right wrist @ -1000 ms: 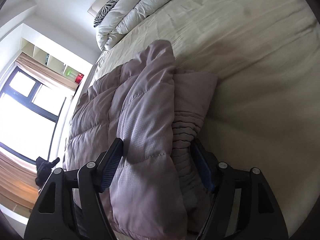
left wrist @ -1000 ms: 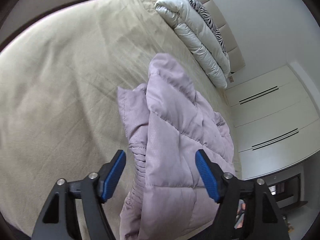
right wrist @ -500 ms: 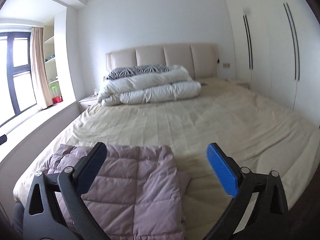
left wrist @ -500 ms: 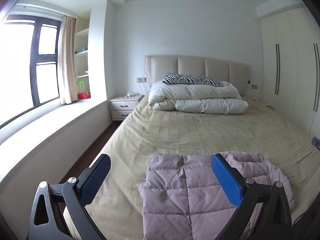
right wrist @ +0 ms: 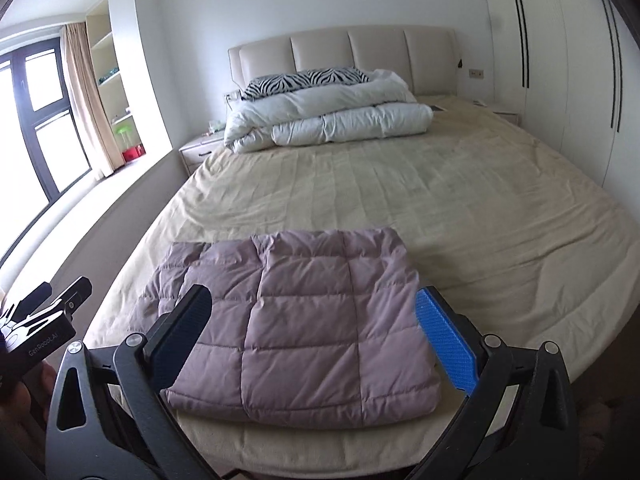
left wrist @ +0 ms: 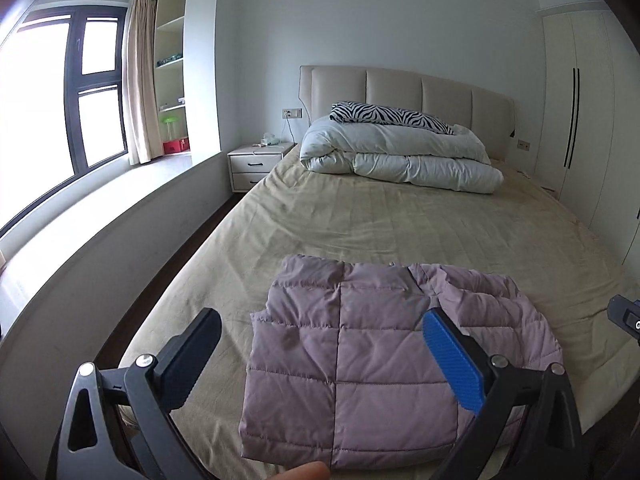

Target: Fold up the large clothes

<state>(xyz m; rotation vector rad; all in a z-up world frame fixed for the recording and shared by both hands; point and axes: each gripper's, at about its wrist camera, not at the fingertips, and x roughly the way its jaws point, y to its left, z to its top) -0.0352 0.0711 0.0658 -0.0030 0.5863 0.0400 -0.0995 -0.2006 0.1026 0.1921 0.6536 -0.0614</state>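
A mauve quilted down jacket [left wrist: 360, 360] [right wrist: 304, 320] lies folded into a rough rectangle near the foot of the beige bed [left wrist: 400, 220] [right wrist: 440, 200]. My left gripper [left wrist: 320, 344] hangs above and in front of it, wide open, nothing between its blue pads. My right gripper [right wrist: 312, 320] is also raised over the jacket, wide open and holding nothing. Part of the right gripper's body shows at the left wrist view's right edge, and the left one's at the left edge of the right wrist view.
A folded white duvet [left wrist: 400, 156] [right wrist: 328, 120] with a zebra-print pillow [left wrist: 388, 114] lies by the padded headboard [right wrist: 344, 52]. A nightstand [left wrist: 256, 160] stands left of the bed under the window ledge [left wrist: 100, 216]. White wardrobes [right wrist: 560, 60] line the right wall.
Both grippers let go of the jacket, opened fully and rose back from it. Both views swung from looking down at the fabric to looking across the bed. The jacket now lies flat, folded.
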